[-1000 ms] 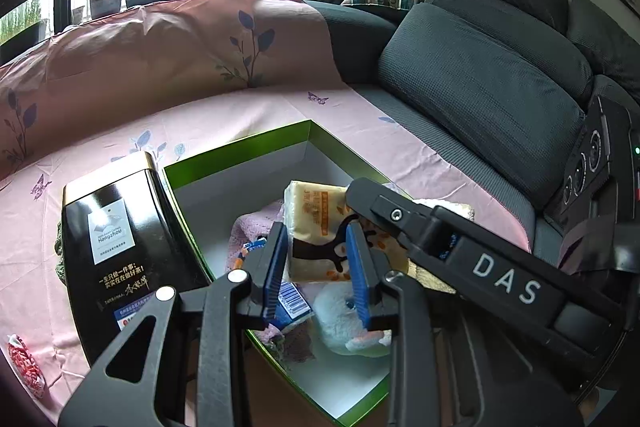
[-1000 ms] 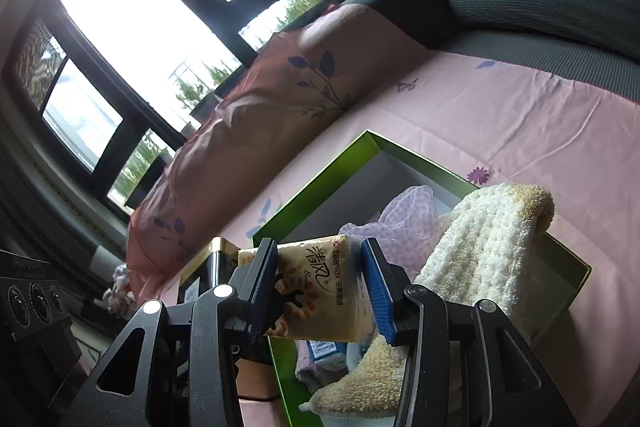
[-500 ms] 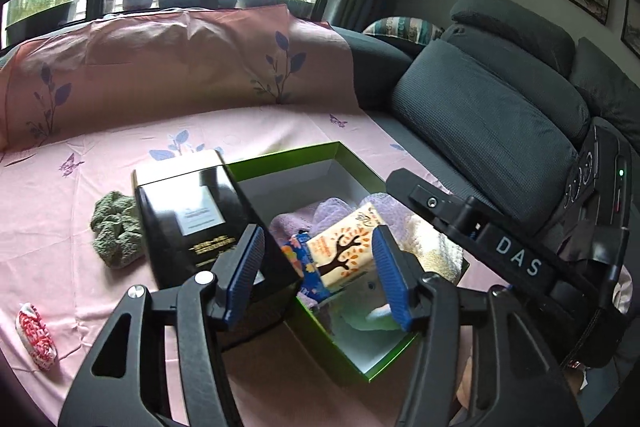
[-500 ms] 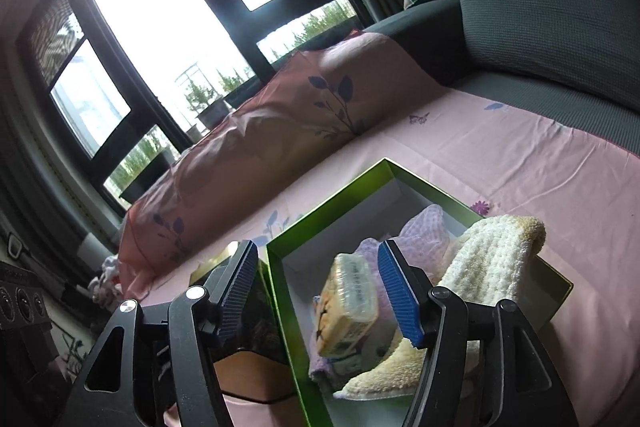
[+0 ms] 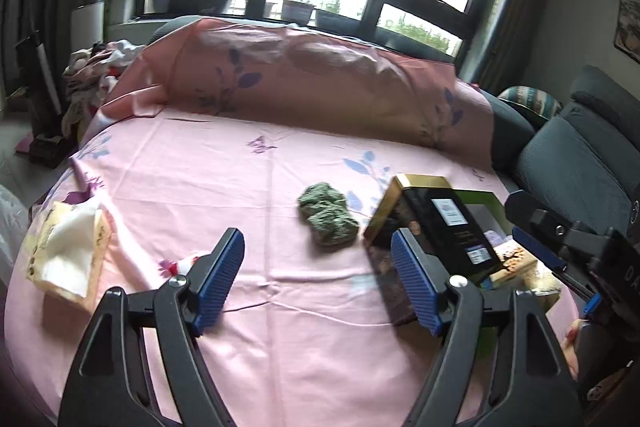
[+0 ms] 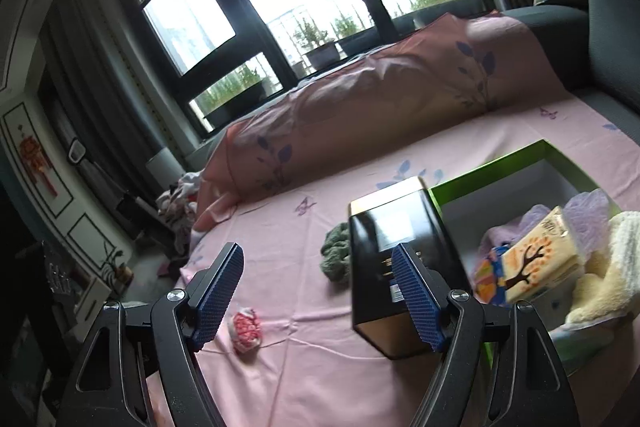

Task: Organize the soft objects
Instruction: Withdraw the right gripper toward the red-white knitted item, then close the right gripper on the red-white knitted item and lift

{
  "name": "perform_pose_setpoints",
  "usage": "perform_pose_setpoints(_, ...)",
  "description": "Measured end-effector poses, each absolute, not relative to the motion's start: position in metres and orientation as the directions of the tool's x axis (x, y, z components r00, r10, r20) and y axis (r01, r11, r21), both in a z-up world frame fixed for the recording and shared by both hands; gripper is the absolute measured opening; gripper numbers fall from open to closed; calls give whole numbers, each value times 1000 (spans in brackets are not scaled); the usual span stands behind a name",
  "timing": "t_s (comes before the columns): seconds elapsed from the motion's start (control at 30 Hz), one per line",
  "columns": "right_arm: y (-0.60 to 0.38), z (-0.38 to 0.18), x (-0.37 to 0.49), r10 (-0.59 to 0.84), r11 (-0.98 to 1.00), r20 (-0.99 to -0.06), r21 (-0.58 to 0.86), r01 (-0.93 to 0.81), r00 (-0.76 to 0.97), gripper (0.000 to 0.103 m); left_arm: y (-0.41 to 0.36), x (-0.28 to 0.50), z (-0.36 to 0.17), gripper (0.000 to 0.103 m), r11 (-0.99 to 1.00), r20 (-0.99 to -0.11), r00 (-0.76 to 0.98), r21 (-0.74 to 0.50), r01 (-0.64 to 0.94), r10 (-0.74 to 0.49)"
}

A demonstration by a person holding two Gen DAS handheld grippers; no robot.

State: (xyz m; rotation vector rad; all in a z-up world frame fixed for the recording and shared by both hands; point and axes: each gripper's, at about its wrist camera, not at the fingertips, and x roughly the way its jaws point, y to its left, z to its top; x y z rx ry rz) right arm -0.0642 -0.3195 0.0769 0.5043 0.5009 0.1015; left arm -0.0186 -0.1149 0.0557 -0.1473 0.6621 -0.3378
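Note:
In the left wrist view my left gripper (image 5: 316, 239) hangs over the pink sheet, jaws opening, nothing between them. A green knitted scrunchie (image 5: 327, 215) lies just beyond its tips. In the right wrist view my right gripper (image 6: 318, 255) is also opening and empty. The green-rimmed box (image 6: 520, 159) on its right holds a tree-print tissue pack (image 6: 540, 259), a cream towel (image 6: 616, 267) and purple mesh (image 6: 588, 203). A small red-and-white soft thing (image 6: 246, 331) lies on the sheet near its left finger, and the scrunchie (image 6: 336, 259) lies beside the tin.
A black and gold tin (image 5: 444, 227) stands between the scrunchie and the green box (image 5: 480, 195). An opened tissue box (image 5: 66, 255) sits at the sheet's left edge. A pink-covered bolster (image 5: 320, 79) runs along the back under the windows. Grey sofa cushions (image 5: 580, 155) are on the right.
The right gripper let go of the tissue pack, which now lies in the green box. Both grippers drew back from the box, swung left over the sheet, and their jaws widened.

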Motion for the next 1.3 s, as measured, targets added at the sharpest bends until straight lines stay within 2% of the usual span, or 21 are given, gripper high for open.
perform_pose_setpoints(0.17,-257,64,-34,249,910,-529,415,-8,811,78,-66,-7,23,76,977,-628,752,-188,103,-200)
perform_pose_setpoints(0.3,-217,47,-8,295,917,-590,397,-47,751,78,-31,9,-6,74,979,-677,720,-203,16,-152)
perform_pose_setpoints(0.47,-184,9,31,370,901,-682,428,-66,631,78,-14,29,-36,74,961,-746,631,-275,2,-215)
perform_pose_setpoints(0.63,-169,-24,62,420,880,-725,472,-49,546,78,-20,40,-48,72,959,-767,591,-279,44,-250)
perform_pose_setpoints(0.7,-164,-36,71,441,870,-733,491,-47,518,73,-22,44,-56,63,952,-779,561,-301,58,-281)
perform_pose_setpoints(0.87,-149,-59,92,456,871,-767,490,-48,451,56,-32,55,-72,51,928,-792,495,-363,89,-357)
perform_pose_setpoints(0.93,-145,-64,96,471,865,-763,498,-62,442,52,-36,54,-72,43,923,-789,490,-373,100,-372)
perform_pose_setpoints(1.0,-144,-67,98,504,847,-749,526,-76,429,48,-39,54,-71,29,911,-779,482,-392,125,-401)
perform_pose_setpoints(1.17,-147,-72,99,555,808,-719,585,-68,418,40,-41,52,-69,24,906,-775,477,-400,135,-414)
perform_pose_setpoints(1.3,-147,-65,93,564,802,-704,592,-83,432,39,-43,45,-62,22,906,-765,490,-391,162,-418)
